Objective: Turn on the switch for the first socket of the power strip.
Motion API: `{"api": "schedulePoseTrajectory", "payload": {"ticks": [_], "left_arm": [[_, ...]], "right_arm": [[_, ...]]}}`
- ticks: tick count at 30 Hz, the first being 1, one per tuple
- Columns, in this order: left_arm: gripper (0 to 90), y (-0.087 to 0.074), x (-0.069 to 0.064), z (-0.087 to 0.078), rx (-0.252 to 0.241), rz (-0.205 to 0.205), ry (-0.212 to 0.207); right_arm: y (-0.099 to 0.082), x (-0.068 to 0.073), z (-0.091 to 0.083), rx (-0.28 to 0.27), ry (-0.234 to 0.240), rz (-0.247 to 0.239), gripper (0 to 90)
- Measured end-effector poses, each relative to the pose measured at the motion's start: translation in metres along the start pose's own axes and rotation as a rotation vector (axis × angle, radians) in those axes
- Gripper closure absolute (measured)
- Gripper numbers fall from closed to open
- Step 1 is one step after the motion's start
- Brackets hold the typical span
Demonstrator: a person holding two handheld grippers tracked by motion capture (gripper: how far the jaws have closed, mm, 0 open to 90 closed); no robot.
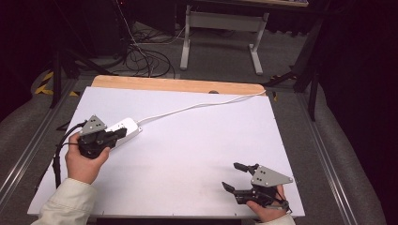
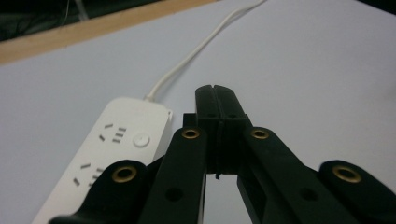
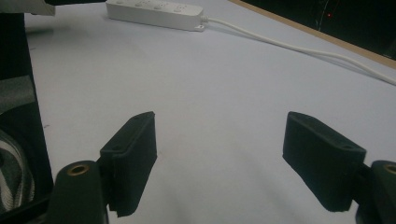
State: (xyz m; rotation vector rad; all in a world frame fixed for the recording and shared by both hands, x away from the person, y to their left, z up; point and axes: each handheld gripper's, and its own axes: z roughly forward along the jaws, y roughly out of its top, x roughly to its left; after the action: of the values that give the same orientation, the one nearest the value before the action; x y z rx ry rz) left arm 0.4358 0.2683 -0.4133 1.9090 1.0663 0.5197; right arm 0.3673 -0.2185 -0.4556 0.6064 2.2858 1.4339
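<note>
Power strip (image 1: 123, 130) near table's (image 1: 197, 140) left edge, left gripper (image 1: 123, 132) jaws closed beside it, right gripper (image 1: 233, 176) jaws apart over bare surface.

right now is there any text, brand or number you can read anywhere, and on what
No readable text, brand or number.
Power strip: socket holes and a round button, no legible print.
Left gripper and right gripper: no markings.
Table sheet: blank white.
</note>
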Motion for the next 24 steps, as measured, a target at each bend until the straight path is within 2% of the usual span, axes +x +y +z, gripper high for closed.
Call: {"api": "schedulePoseTrajectory", "payload": {"ticks": [2, 4, 6, 7, 9, 16, 17, 20, 24], "left_arm": [[90.0, 0.000, 0.002, 0.002, 0.005, -0.013, 0.001], [90.0, -0.002, 0.006, 0.011, 0.022, -0.022, 0.027], [90.0, -0.002, 0.006, 0.013, 0.023, -0.017, 0.037], [90.0, -0.004, 0.008, 0.018, 0.015, 0.005, 0.053], [90.0, -0.004, 0.008, 0.020, 0.011, 0.012, 0.058], [90.0, -0.009, 0.016, 0.032, 0.021, -0.006, 0.086], [90.0, -0.010, 0.018, 0.035, 0.023, -0.020, 0.087], [90.0, -0.011, 0.020, 0.037, 0.027, -0.028, 0.088], [90.0, -0.013, 0.024, 0.045, 0.045, -0.035, 0.115]], "right_arm": [[0.000, 0.000, 0.000, 0.000, 0.001, 0.000, 26.3], [0.000, 0.000, 0.000, 0.001, 0.001, -0.001, 26.3], [0.000, 0.000, 0.000, 0.000, 0.001, -0.001, 26.3], [0.000, 0.000, 0.000, 0.001, 0.000, -0.001, 26.3], [0.000, 0.000, 0.000, 0.003, -0.002, -0.002, 26.3], [0.000, 0.000, 0.000, -0.001, -0.004, -0.001, 26.3], [0.000, 0.000, 0.000, -0.001, -0.003, -0.002, 26.3], [-0.001, 0.000, 0.000, 0.002, -0.003, -0.003, 26.3], [-0.001, 0.000, 0.000, 0.000, -0.002, 0.001, 26.3]]}}
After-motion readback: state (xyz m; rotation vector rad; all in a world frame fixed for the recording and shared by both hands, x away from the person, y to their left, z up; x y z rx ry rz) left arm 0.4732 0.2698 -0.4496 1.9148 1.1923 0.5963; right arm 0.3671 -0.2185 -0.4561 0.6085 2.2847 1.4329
